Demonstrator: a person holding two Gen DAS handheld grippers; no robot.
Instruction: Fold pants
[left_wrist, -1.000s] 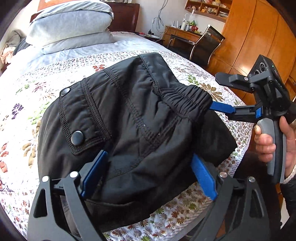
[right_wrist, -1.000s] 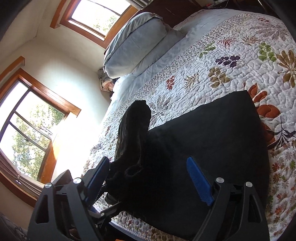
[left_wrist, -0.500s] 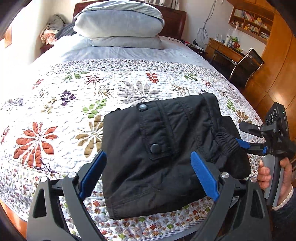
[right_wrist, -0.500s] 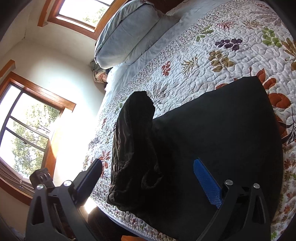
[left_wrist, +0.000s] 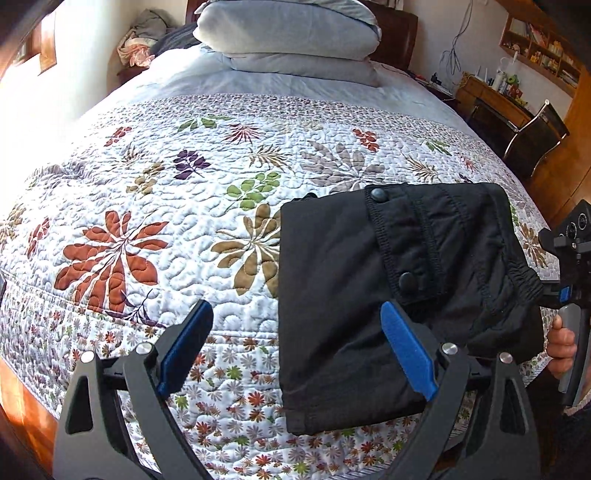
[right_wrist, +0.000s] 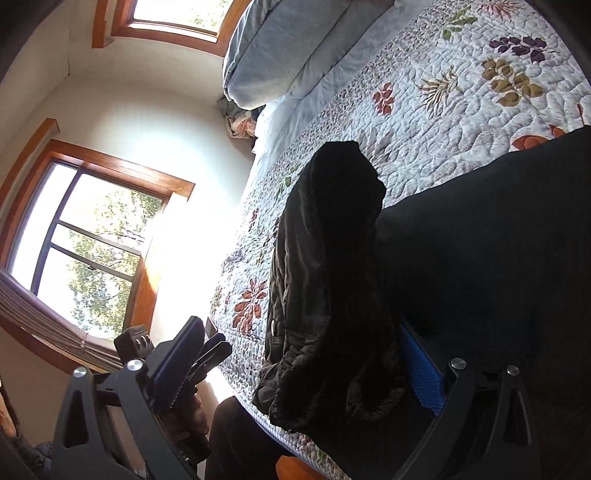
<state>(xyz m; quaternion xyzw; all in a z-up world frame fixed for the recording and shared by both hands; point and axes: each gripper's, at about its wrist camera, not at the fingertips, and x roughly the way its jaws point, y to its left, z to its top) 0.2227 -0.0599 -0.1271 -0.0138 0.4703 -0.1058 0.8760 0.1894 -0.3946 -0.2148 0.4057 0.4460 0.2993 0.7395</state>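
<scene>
Black pants (left_wrist: 351, 295) lie folded on the flowered quilt (left_wrist: 147, 206), near the bed's front right corner, with a snap pocket and the gathered waistband (left_wrist: 517, 280) on top. My left gripper (left_wrist: 295, 314) hovers open above the quilt; its right finger (left_wrist: 406, 350) overlaps the pants' left part and nothing is held. My right gripper (right_wrist: 299, 328) stands wide open at the bed's edge. The bunched waistband (right_wrist: 332, 277) rises between its fingers, and the right pad (right_wrist: 421, 373) is partly hidden behind fabric. In the left wrist view the right gripper (left_wrist: 563, 291) sits at the waistband end.
Stacked pillows (left_wrist: 288, 33) lie at the head of the bed, with crumpled clothes (left_wrist: 136, 44) beside them. A desk and chair (left_wrist: 532, 136) stand at the far right. A window (right_wrist: 92, 236) lights the wall. A hand (left_wrist: 561, 347) holds the right gripper's handle.
My left gripper has drawn away to the left, so the pants now sit right of its centre. The right gripper's jaws have widened and moved closer to the waistband bunch.
</scene>
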